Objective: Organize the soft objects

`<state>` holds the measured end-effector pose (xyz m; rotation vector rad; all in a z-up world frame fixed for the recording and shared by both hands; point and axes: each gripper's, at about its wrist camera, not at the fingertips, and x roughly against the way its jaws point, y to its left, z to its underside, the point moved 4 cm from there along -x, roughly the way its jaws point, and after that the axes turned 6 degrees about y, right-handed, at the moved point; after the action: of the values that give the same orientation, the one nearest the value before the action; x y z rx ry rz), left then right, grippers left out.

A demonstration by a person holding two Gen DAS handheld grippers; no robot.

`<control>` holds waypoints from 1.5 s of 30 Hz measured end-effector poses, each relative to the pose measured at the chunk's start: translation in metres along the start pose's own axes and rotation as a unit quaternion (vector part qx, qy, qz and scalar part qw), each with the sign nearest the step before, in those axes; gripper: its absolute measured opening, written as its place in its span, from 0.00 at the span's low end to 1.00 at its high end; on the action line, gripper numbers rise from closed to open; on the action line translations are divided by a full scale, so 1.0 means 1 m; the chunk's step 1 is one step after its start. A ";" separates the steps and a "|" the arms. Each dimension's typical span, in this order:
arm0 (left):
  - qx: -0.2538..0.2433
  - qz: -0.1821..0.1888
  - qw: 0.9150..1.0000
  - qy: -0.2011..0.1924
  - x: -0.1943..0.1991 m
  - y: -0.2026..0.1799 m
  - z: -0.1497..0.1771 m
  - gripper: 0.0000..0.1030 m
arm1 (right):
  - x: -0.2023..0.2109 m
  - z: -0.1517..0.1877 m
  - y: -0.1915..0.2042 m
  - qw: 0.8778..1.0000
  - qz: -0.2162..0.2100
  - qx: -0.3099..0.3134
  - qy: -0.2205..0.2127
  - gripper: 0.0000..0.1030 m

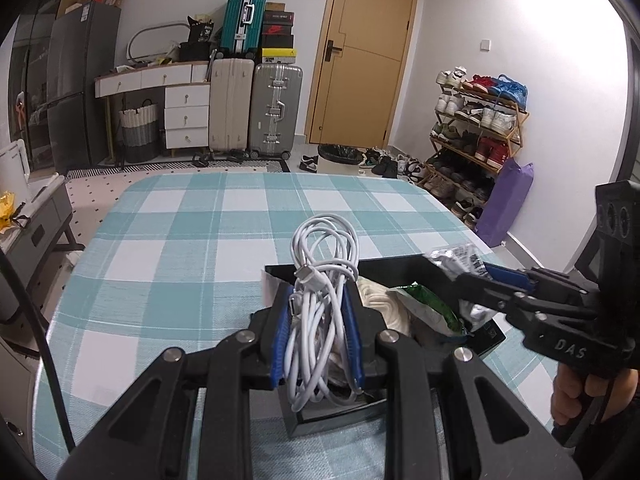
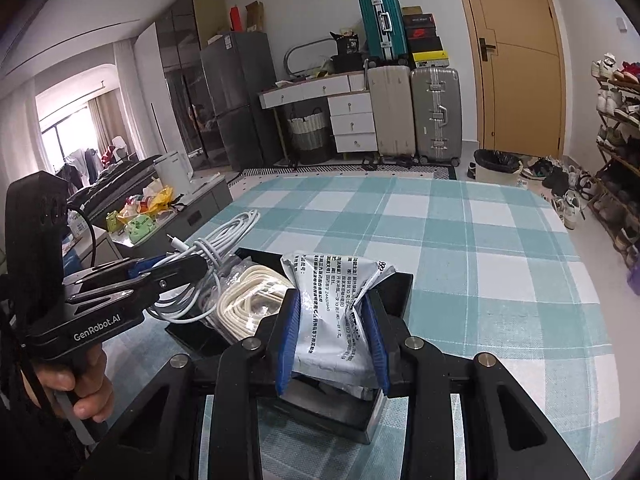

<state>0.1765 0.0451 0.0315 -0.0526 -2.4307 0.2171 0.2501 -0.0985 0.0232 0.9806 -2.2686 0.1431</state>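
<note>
The left gripper (image 1: 318, 332) pinches a coiled white charging cable (image 1: 320, 280) between its 2 fingers; the right gripper (image 2: 334, 340) pinches a silver printed packet (image 2: 336, 304). Both hang over the black tray (image 2: 394, 292) (already holding a cream cord bundle (image 2: 244, 304)) near the bench's (image 1: 180, 240) near edge.

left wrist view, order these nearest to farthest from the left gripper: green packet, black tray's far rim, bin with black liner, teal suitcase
1. green packet: in the black tray, just right of the left gripper.
2. black tray's far rim: just beyond the gripper, on the checked tablecloth.
3. bin with black liner: on the floor past the table.
4. teal suitcase: stacked against the back wall.
</note>
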 end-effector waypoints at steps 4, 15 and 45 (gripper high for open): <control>-0.012 0.006 1.000 0.015 -0.010 -0.007 0.002 0.22 | -0.016 0.003 -0.003 1.000 -0.001 -0.004 0.016 0.30; -0.045 -0.004 0.998 0.036 -0.029 -0.024 0.011 0.23 | -0.032 0.004 0.001 0.999 0.028 0.017 0.034 0.31; -0.008 -0.035 0.997 -0.069 0.053 -0.004 0.042 1.00 | 0.045 0.043 0.019 0.996 0.032 0.058 -0.067 0.99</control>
<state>0.1088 0.0405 0.0348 0.0411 -2.5661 0.1752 0.1919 -0.1271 0.0192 1.0038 -2.4375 0.2449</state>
